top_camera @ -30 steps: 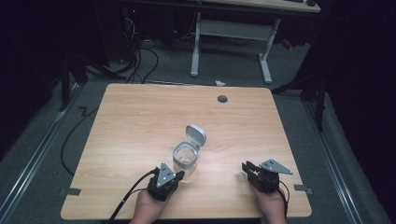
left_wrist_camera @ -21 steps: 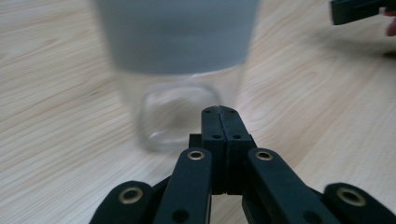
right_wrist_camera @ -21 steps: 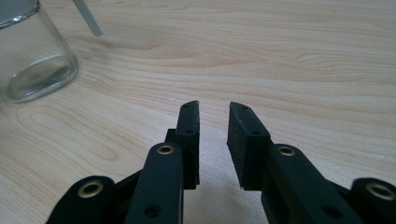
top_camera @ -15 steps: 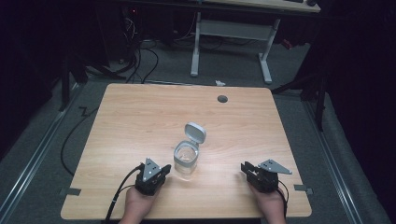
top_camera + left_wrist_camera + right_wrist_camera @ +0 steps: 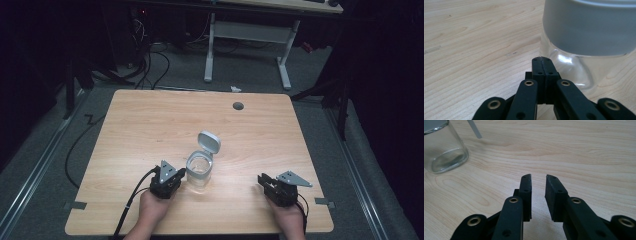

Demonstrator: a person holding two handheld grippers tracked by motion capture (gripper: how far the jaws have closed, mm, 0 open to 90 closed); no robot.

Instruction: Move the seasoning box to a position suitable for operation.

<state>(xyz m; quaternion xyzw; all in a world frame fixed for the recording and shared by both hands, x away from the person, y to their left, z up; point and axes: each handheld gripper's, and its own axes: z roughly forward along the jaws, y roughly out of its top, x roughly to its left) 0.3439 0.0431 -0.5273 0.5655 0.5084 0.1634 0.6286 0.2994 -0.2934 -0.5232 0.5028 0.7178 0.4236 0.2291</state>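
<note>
Centrally on the wooden table (image 5: 150, 125) stands a clear glass jar (image 5: 199, 172), its grey flip lid (image 5: 208, 142) hinged open and tilted up behind the mouth. Just left of the jar, the left gripper (image 5: 542, 61) has its jaws pressed together on nothing, tips nearly at the glass. Well right of the jar rests the right gripper (image 5: 538, 181), jaws narrowly parted and empty. Closing the lid looks to be the step at hand; that calls for reaching the lid's raised edge and pressing it down.

Glossy clear glass jar (image 5: 199, 175) on matt wooden table (image 5: 150, 130).
</note>
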